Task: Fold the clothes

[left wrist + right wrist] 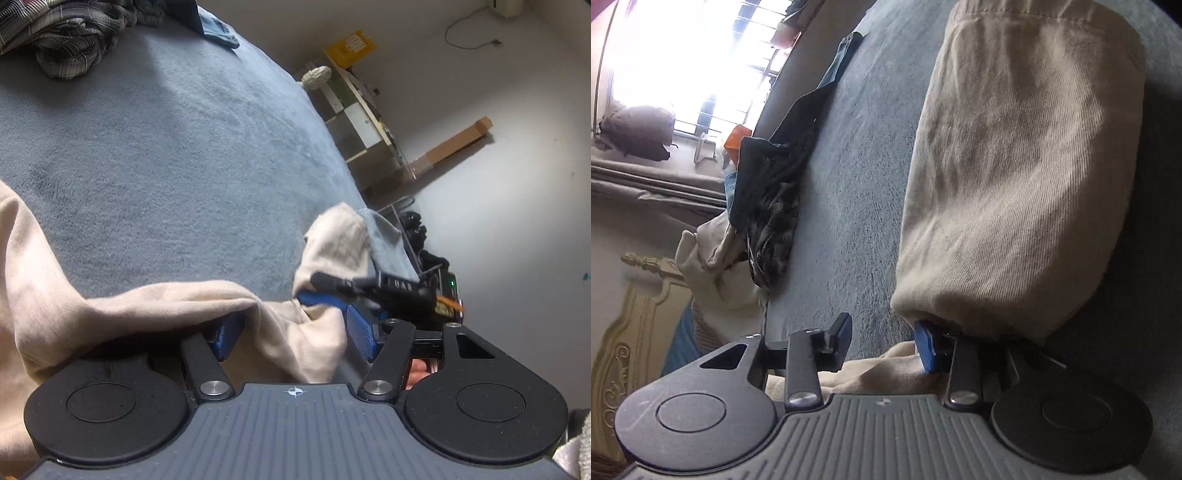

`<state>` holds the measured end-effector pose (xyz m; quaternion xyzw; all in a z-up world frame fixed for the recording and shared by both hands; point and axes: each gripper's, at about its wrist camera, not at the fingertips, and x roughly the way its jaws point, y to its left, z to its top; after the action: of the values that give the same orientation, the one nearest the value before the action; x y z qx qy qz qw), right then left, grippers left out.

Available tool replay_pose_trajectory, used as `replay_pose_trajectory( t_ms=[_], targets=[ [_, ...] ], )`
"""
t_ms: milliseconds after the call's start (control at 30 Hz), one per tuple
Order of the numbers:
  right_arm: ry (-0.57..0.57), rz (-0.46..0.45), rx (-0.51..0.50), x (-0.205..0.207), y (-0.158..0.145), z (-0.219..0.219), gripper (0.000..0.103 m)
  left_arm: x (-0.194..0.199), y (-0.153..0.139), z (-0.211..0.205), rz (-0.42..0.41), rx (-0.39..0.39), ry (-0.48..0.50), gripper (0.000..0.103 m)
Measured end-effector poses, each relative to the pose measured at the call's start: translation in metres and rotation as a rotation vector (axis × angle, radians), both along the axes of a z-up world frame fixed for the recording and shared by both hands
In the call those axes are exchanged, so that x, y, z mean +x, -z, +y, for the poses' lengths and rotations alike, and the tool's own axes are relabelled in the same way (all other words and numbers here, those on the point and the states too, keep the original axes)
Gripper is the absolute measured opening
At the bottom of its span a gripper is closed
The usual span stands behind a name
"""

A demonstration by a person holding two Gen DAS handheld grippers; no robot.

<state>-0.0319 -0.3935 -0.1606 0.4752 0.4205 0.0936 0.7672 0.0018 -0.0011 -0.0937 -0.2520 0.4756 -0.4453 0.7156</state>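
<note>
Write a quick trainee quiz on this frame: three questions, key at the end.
1. True or false: cloth of the beige garment lies between the left tool's fingers.
2. The clothes pile at the far end of the left wrist view is: A plaid, B red, C yellow.
3. Fill in: the garment rests on a grey-blue ____.
Key: 1 true; 2 A; 3 blanket.

Left gripper (291, 332): black w/ 2 big round discs, grey ribbed middle part, small white cross mark, silver screws, blue ribbed pads (360, 336). Right gripper (882, 343): same black arms & grey ribs, blue pad on 1 side.
</note>
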Motion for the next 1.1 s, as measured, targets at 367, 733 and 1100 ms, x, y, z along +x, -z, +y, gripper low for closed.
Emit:
replay_pose_trajectory(
  t_ms=[367, 733, 1100],
  targets=[
    [0.082, -0.14, 0.275, -0.073, -0.026, -0.019, 0.06, -0.006, 0.02, -0.035, 0.07, 0.027, 0.118, 0.062],
    [0.131, 0.038, 0.423, -0.103, 0.039, 0.004, 0.062, 0.014, 0.012, -0.02, 0.165, -0.1, -0.031, 0.033],
    [0.188, -0.172, 0.417, -0.098, 0.007, -0.009, 0.054, 0.021, 0.006, -0.006, 0.142, -0.16, -0.096, 0.029]
  ],
)
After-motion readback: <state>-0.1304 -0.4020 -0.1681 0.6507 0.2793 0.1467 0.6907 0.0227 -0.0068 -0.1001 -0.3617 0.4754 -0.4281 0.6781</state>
